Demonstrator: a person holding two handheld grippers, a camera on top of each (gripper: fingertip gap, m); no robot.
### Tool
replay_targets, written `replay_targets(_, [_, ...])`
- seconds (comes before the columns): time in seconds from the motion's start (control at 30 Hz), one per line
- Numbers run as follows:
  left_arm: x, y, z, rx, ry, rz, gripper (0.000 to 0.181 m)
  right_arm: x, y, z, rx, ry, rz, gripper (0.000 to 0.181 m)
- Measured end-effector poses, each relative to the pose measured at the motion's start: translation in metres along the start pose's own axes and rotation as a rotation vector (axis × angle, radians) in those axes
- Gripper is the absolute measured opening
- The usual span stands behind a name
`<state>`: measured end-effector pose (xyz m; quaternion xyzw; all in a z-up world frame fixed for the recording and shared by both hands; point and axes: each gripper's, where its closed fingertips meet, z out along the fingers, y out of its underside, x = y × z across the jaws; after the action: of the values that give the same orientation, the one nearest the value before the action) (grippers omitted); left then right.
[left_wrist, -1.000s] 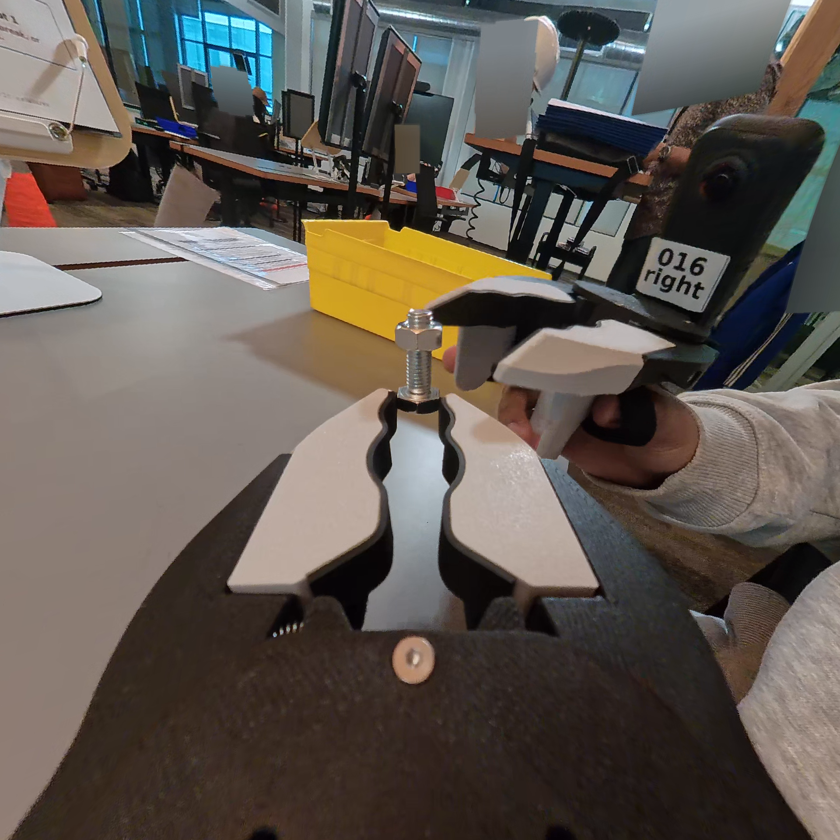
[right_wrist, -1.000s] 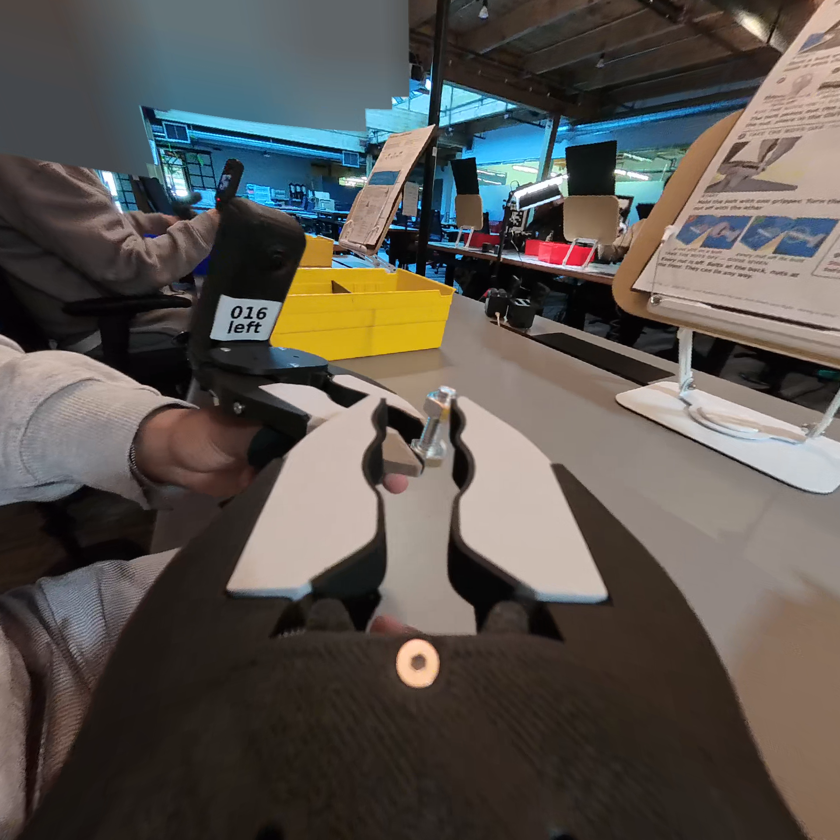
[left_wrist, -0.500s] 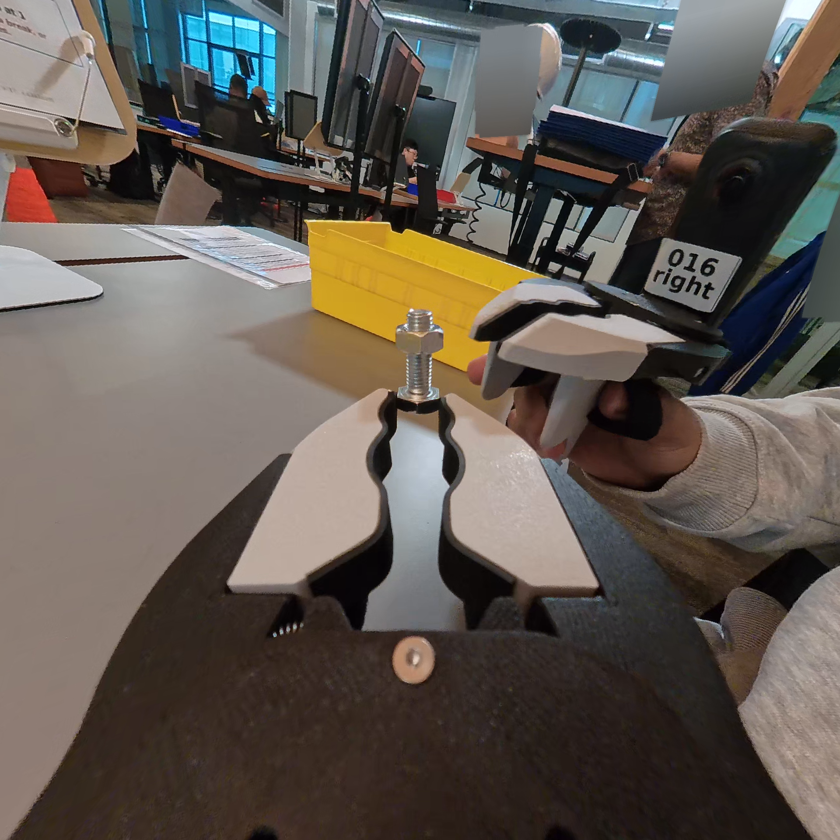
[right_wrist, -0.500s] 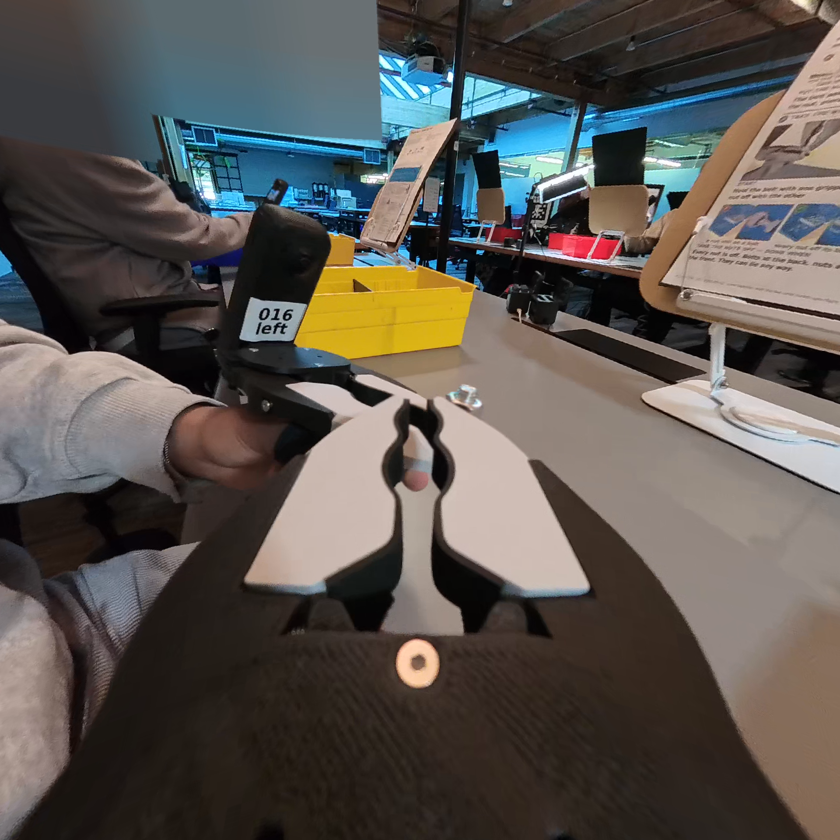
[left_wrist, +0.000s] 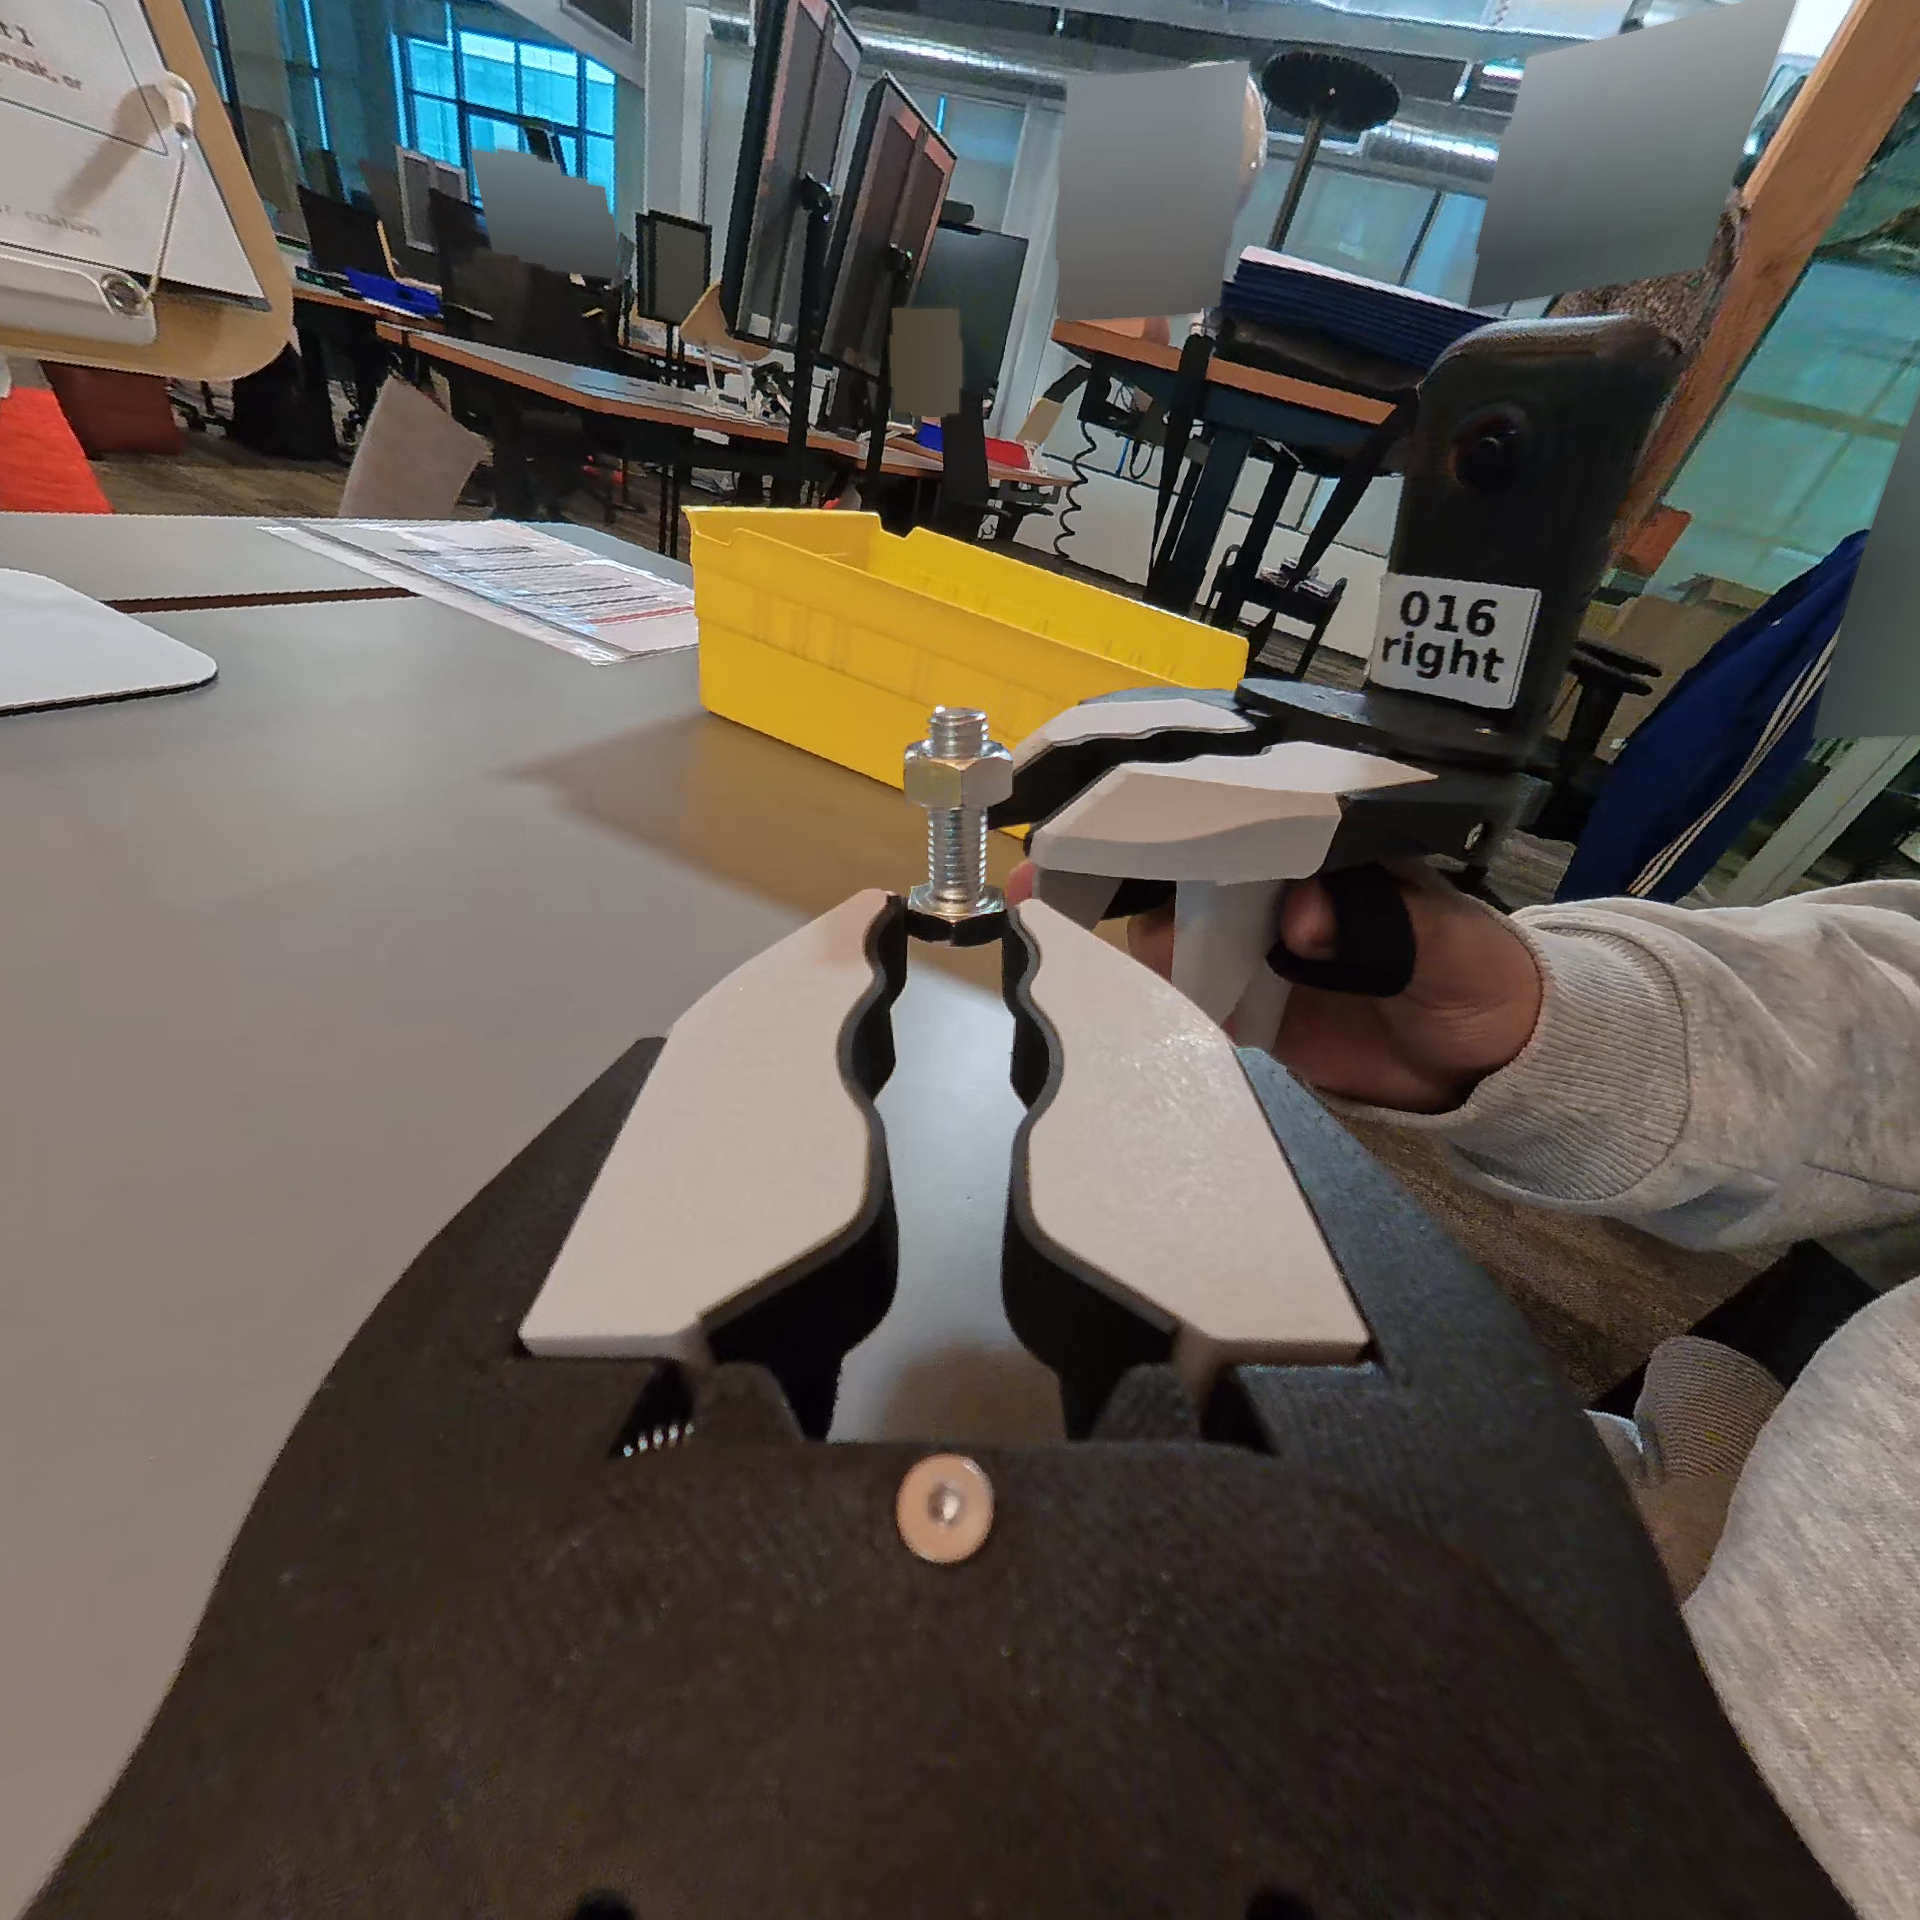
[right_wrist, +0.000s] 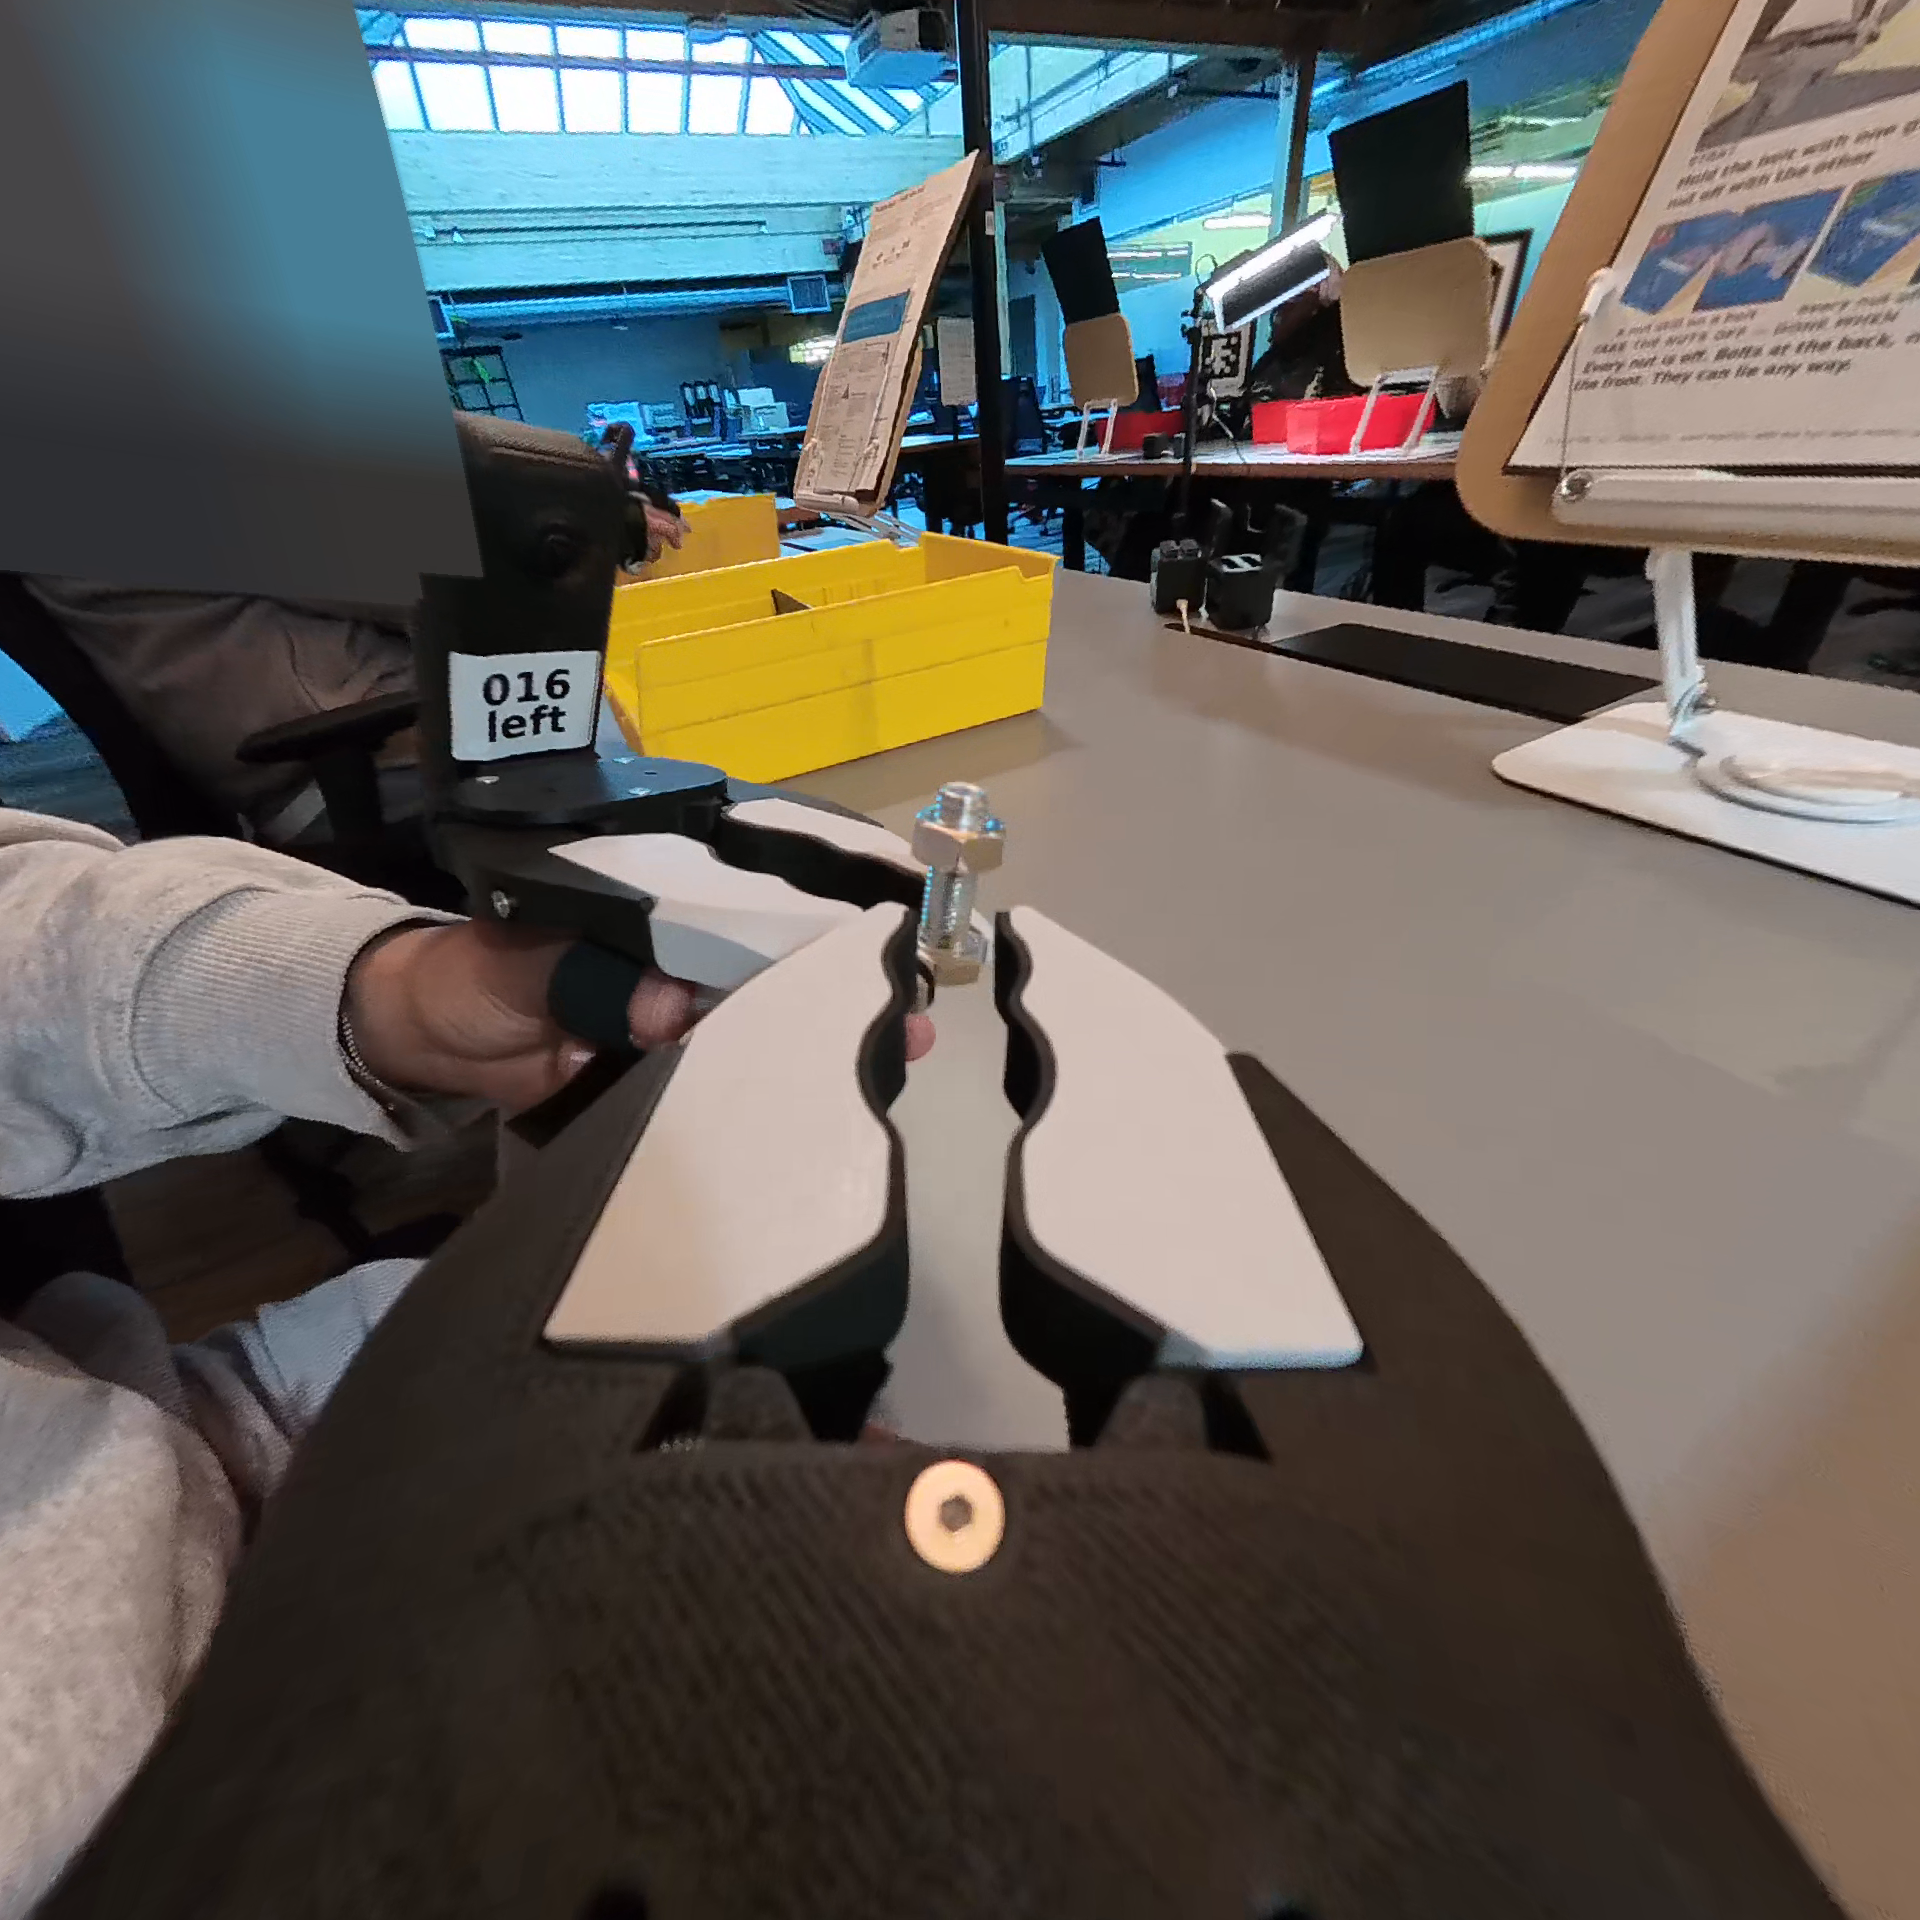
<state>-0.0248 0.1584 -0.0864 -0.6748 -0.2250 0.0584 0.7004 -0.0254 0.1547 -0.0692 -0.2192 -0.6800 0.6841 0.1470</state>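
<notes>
Behind gripped bolt (left_wrist: 954, 831), yellow bin (left_wrist: 935, 644)

Open-plan workshop: rows of desks (left_wrist: 644, 395), monitors (left_wrist: 831, 208), yellow parts bins (right_wrist: 831, 644).

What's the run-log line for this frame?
left gripper: shut on bolt head, upright | nut: near tip | right gripper: open, beside bolt
</notes>
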Motion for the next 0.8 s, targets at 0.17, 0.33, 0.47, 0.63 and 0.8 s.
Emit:
replay_targets(0.17, [0.0012, -0.0005, -0.0001, 0.006, 0.005, 0.003, 0.018, -0.0016, 0.0013, 0.0007, -0.003, -0.019, 0.014, 0.014])
replay_targets(0.33, [0.0015, -0.0008, -0.0003, 0.008, 0.009, 0.002, 0.018, -0.0029, -0.0003, 0.0006, 0.009, -0.035, 0.024, 0.017])
replay_targets(0.47, [0.0045, -0.0005, 0.0000, 0.007, 0.022, 0.015, 0.018, -0.0030, 0.0002, 0.0009, 0.011, -0.044, 0.043, 0.017])
replay_targets(0.63, [0.0080, 0.0001, 0.0007, 0.004, 0.042, 0.015, 0.018, -0.0055, -0.0014, 0.0008, 0.021, -0.059, 0.042, 0.017])
replay_targets(0.8, [0.0093, 0.0004, 0.0024, 0.002, 0.049, 0.018, 0.018, -0.0066, -0.0062, -0.0010, 0.042, -0.050, 0.018, 0.017])
